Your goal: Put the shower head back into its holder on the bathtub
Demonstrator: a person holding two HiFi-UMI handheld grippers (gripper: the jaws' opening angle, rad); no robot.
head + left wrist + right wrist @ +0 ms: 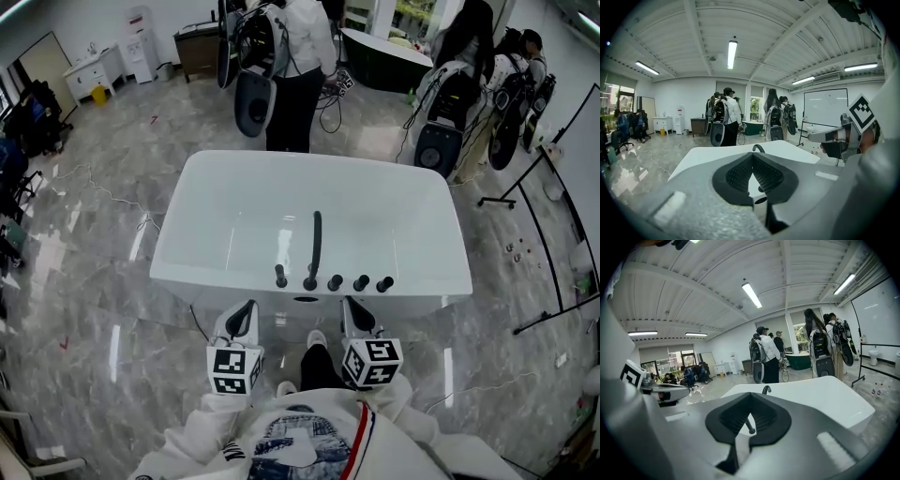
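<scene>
My left gripper is closed and empty, its ribbed pads meeting tip to tip. My right gripper is the same, pads together and nothing pinched. Both hang just short of the near rim of the glossy white oval bathtub.

The slim black stick-shaped shower head stands upright at the left end of the row of black fittings on that rim. Beside it are the tall black curved spout and three round black knobs. Its foot appears to sit in the small black holder, though from here I cannot tell how fully.

I judge the shower head to be rigid, light and smooth, probably slippery if wet. I see no hose, but one under the rim could tug back. I would take it across the middle of its shaft, jaws opened narrowly, pads square to it. That should keep it from swivelling while I guide its foot straight down.
</scene>
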